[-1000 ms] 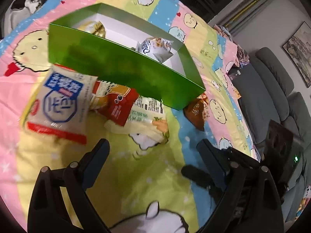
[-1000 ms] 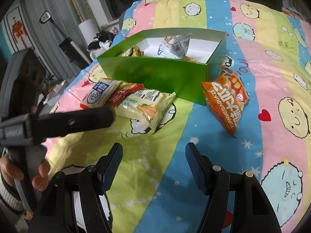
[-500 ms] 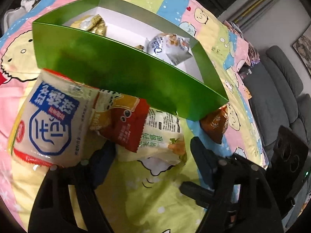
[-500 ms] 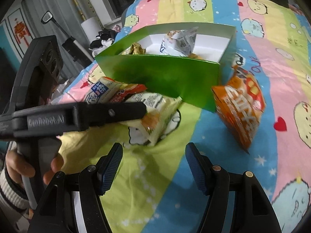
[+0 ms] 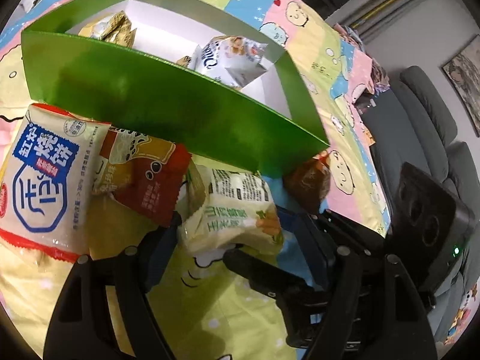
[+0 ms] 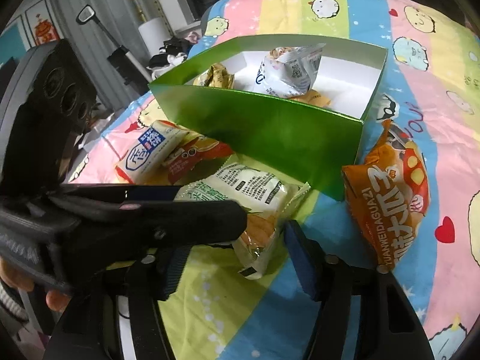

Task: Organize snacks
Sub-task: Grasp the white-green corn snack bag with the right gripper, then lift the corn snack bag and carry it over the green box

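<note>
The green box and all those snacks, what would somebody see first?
First the big green box on the cartoon blanket, with a white packet inside. In front of it, the left hand-held gripper is open around a pale green-lettered packet. An orange packet lies by the box's right corner.

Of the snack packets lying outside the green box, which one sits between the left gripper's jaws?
The pale yellow-green packet; the blue-and-white packet, red packet and orange packet lie clear of the left gripper.
</note>
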`<act>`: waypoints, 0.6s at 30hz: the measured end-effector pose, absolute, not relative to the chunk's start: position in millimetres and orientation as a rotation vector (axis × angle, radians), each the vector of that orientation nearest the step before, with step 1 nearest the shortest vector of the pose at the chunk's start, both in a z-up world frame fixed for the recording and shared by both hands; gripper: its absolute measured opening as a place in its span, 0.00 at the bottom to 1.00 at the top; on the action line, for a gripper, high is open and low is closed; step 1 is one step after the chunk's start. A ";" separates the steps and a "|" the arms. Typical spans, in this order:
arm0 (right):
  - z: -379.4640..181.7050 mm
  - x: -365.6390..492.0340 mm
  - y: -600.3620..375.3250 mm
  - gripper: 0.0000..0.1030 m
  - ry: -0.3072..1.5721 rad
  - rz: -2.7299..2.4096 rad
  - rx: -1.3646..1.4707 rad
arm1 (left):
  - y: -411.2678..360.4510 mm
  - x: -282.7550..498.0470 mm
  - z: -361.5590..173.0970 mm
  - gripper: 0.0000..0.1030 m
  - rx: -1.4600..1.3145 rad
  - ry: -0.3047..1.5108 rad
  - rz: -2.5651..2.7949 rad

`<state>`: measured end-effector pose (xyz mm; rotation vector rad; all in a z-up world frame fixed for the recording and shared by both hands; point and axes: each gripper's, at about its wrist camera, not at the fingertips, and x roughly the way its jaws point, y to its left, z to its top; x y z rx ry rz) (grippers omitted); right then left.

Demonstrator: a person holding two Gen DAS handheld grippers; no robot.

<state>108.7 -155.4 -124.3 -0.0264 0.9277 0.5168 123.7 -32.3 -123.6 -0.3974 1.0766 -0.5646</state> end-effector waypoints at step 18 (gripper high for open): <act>-118.9 97.0 -157.2 0.17 0.887 0.484 -0.010 | -48.8 118.9 -114.6 0.36 -0.257 1.036 -0.551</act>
